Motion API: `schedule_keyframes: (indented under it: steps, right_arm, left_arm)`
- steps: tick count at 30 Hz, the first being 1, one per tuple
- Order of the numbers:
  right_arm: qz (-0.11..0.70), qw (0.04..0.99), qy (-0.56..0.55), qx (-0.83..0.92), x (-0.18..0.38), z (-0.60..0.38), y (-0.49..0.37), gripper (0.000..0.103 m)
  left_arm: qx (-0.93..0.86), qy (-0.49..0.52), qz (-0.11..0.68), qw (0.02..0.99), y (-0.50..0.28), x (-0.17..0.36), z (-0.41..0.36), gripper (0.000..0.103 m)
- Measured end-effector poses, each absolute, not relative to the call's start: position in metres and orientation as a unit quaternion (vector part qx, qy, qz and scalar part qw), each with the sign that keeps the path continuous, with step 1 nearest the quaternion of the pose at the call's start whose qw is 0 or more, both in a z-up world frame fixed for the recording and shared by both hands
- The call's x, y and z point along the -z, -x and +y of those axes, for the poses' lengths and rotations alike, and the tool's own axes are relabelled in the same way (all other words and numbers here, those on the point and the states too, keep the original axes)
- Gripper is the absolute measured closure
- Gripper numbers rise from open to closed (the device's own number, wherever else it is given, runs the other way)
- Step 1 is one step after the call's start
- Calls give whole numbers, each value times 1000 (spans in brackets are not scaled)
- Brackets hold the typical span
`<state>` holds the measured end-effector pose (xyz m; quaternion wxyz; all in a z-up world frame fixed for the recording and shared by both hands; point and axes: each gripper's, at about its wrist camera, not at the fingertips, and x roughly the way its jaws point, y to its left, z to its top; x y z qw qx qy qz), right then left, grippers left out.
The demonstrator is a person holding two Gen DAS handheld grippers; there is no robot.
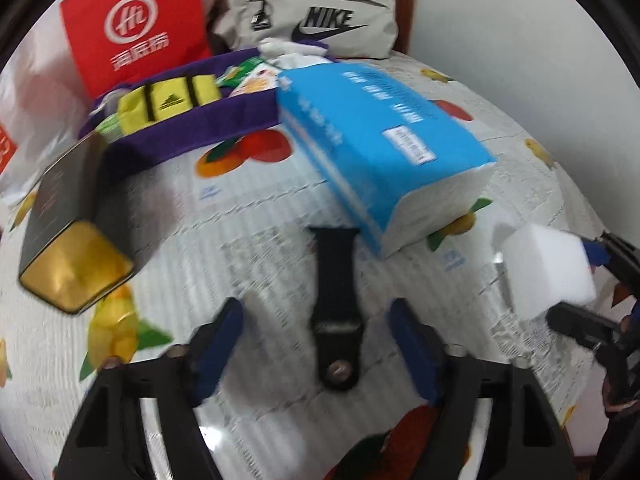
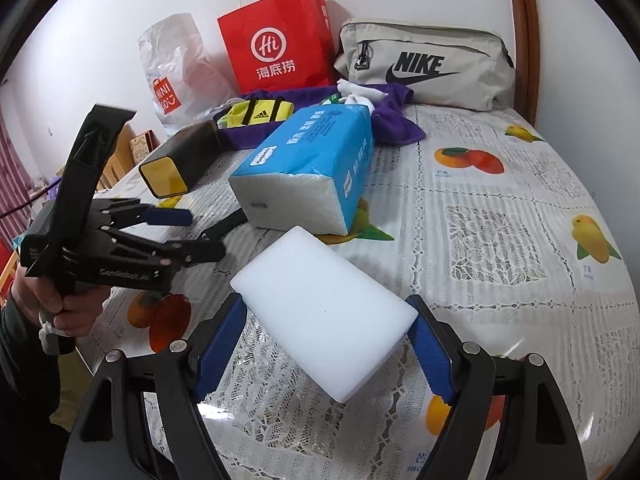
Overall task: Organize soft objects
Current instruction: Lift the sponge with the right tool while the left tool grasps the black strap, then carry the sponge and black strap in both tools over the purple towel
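Observation:
A black watch strap (image 1: 334, 308) lies flat on the fruit-print tablecloth (image 1: 248, 240). My left gripper (image 1: 316, 344) is open and straddles its near end, with a gap between each blue pad and the strap. The right wrist view shows this gripper (image 2: 204, 234) low over the strap (image 2: 226, 222). My right gripper (image 2: 326, 356) is shut on a white sponge block (image 2: 324, 312), which it holds off the cloth. That sponge (image 1: 548, 268) shows at the right edge of the left wrist view. A blue tissue pack (image 1: 380, 152) lies just behind the strap.
A black box with a gold end (image 1: 68, 232) lies at the left. Behind are a purple cloth (image 1: 192, 128), a yellow sports pouch (image 1: 168, 100), a red paper bag (image 2: 276, 40), a grey Nike bag (image 2: 424, 64) and a white plastic bag (image 2: 172, 72). A person's hand (image 2: 60, 300) holds the left gripper.

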<state>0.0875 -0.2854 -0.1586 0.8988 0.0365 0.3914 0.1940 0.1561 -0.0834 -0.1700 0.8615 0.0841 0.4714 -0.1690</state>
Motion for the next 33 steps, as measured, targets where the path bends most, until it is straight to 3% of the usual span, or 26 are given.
schedule_keyframes:
  steps: [3, 4, 7, 9, 11, 12, 14, 33]
  right_arm:
    - [392, 899, -41, -192, 158, -287, -86, 23]
    - [391, 899, -41, -192, 158, -287, -86, 23]
    - [391, 899, -41, -192, 157, -287, -86, 23]
    - [393, 898, -41, -194, 157, -286, -87, 23]
    - [396, 897, -40, -194, 158, -285, -88, 23]
    - [399, 896, -38, -192, 158, -284, -88, 23]
    - [402, 894, -40, -192, 158, -283, -89, 23]
    - [396, 899, -40, -184, 118, -257, -94, 24]
  left_arm:
    - [181, -88, 465, 862, -157, 168, -88, 78]
    - [183, -89, 465, 861, -157, 167, -88, 80]
    - [186, -84, 469, 859, -160, 166, -88, 79]
    - [182, -80, 471, 860, -162, 167, -87, 69]
    - [180, -79, 466, 863, -162, 168, -88, 69]
    - [179, -84, 463, 864, -161, 169, -89, 70]
    - [177, -81, 459, 867, -161, 169, -87, 83]
    - [130, -13, 450, 884, -136, 136, -15, 83]
